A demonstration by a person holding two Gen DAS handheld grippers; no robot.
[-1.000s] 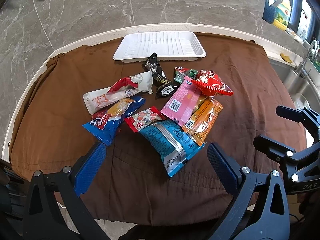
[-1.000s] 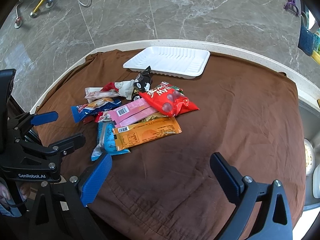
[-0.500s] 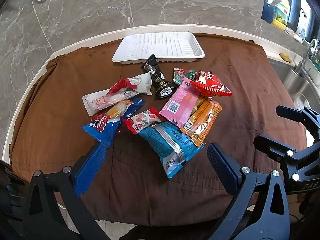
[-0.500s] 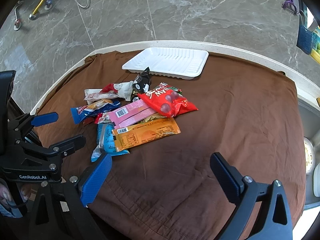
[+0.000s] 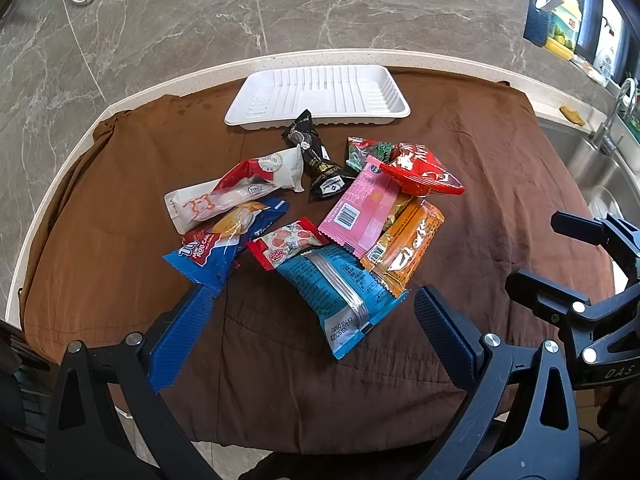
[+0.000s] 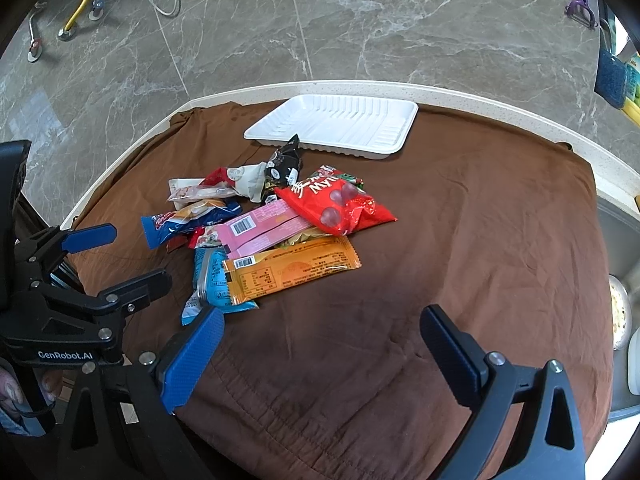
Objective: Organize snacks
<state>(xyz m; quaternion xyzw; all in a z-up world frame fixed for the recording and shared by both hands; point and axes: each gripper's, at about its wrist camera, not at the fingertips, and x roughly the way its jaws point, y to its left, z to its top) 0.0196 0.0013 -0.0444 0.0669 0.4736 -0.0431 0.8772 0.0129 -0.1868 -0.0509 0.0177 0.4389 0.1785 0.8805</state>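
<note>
We hold the left gripper (image 5: 312, 320) and the right gripper (image 6: 320, 340) with jaws apart, near the snack packets (image 5: 320, 216), the white tray (image 5: 318, 96) far behind.

Bare brown cloth (image 6: 460, 240) right of snack pile (image 6: 272, 224) (tray (image 6: 336, 126) behind) gives passage.

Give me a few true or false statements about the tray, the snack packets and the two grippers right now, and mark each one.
1. The white tray holds no snacks. True.
2. The left gripper is shut on a packet. False: it is open and holds nothing.
3. The red packet lies partly on the pink packet. True.
4. The right gripper grips the orange packet. False: it is open, apart from it.
5. The snacks lie on bare marble. False: they lie on a brown cloth.
</note>
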